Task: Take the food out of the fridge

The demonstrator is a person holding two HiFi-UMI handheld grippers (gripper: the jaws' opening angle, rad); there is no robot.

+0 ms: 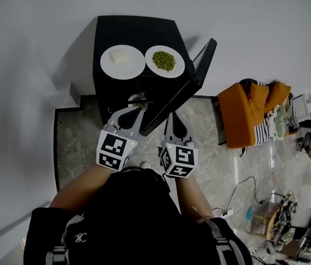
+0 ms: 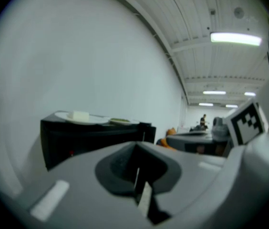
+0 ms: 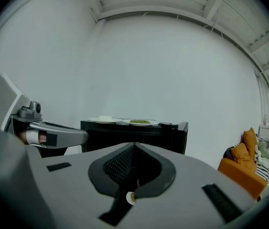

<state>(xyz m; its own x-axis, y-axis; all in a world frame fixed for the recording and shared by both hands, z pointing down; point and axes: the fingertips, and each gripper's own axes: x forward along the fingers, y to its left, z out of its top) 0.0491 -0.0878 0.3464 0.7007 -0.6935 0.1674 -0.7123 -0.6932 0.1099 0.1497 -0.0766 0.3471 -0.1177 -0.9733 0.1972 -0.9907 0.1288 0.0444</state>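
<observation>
Left gripper and right gripper both have fingers pressed together, pinching nothing. Makes sense I guess — out ahead of the fingers the white-block plate and green-food plate already sit on top of the fridge, its door open near the right fingers.
</observation>
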